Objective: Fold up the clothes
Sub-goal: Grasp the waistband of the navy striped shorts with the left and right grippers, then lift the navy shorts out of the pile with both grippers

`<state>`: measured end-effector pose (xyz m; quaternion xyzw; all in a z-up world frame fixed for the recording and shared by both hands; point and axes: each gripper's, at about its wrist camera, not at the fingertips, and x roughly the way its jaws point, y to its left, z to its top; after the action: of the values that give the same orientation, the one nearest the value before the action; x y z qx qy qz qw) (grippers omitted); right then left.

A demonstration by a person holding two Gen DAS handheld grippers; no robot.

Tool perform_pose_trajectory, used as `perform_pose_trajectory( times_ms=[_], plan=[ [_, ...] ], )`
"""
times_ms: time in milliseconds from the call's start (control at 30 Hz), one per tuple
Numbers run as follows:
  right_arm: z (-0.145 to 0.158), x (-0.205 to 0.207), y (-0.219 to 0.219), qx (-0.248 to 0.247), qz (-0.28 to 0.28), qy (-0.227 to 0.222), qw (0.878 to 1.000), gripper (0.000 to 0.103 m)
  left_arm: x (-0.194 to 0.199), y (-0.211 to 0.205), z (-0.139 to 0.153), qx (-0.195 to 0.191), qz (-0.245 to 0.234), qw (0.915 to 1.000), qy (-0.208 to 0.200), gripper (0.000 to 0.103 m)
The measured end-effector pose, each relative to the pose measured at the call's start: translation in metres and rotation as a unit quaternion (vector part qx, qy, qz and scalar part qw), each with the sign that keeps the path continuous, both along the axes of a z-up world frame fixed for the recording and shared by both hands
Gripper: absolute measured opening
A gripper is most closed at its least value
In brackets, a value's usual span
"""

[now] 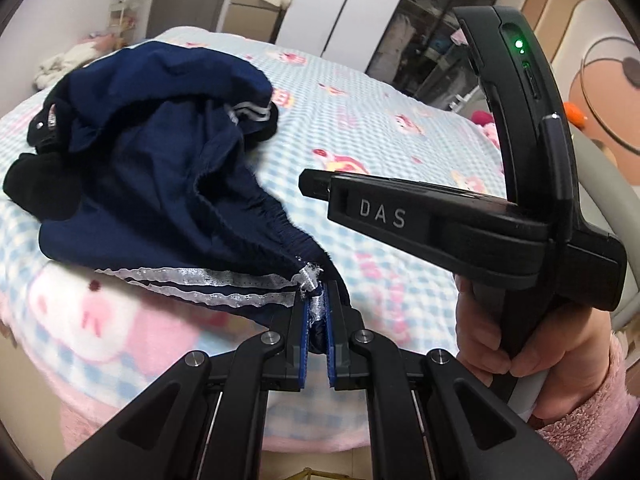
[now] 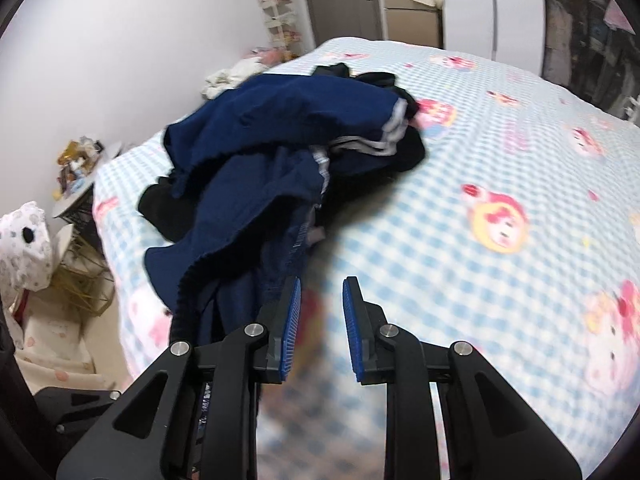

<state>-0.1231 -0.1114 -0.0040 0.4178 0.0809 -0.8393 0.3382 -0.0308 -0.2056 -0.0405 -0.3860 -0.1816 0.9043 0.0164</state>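
A crumpled navy garment with white side stripes lies in a heap on the checked bed cover. My left gripper is shut on its gathered, striped edge, and cloth fills the space between the blue pads. From the right wrist view the same navy garment lies ahead and to the left. My right gripper stands just above the bed cover with a gap between its pads and nothing in it. The cloth hangs beside its left finger. The right gripper also shows side-on in the left wrist view.
A black garment lies under the navy one. A hand in a pink fleece sleeve holds the right gripper's handle. A cluttered side table and a plush toy stand left of the bed; wardrobes stand behind it.
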Motion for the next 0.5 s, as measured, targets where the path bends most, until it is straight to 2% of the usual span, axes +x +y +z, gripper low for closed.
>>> perform_pose_trajectory(
  times_ms=[167, 233, 333, 400, 467, 500],
  plan=[
    [-0.001, 0.001, 0.011, 0.007, 0.0, 0.001, 1.0, 0.022, 0.005, -0.002, -0.002, 0.004, 0.006, 0.9999, -0.008, 0.007],
    [-0.002, 0.005, 0.006, 0.016, 0.007, 0.006, 1.0, 0.027, 0.008, 0.001, -0.005, 0.005, 0.013, 0.9998, -0.011, 0.007],
    [-0.011, 0.015, -0.002, 0.02, 0.025, -0.002, 0.999, 0.041, 0.017, -0.003, -0.01, 0.005, 0.022, 0.9996, -0.018, 0.007],
    [-0.022, 0.019, -0.007, 0.015, 0.042, -0.021, 0.999, 0.071, 0.026, -0.004, -0.013, 0.008, 0.024, 0.9995, -0.02, 0.007],
    [-0.034, 0.022, -0.015, 0.014, 0.056, -0.037, 0.998, 0.08, 0.032, -0.004, -0.012, 0.009, 0.021, 0.9996, -0.018, 0.007],
    [-0.042, 0.021, -0.019, 0.019, 0.062, -0.049, 0.997, 0.081, 0.033, -0.004, -0.012, 0.008, 0.019, 0.9996, -0.018, 0.007]
  ],
)
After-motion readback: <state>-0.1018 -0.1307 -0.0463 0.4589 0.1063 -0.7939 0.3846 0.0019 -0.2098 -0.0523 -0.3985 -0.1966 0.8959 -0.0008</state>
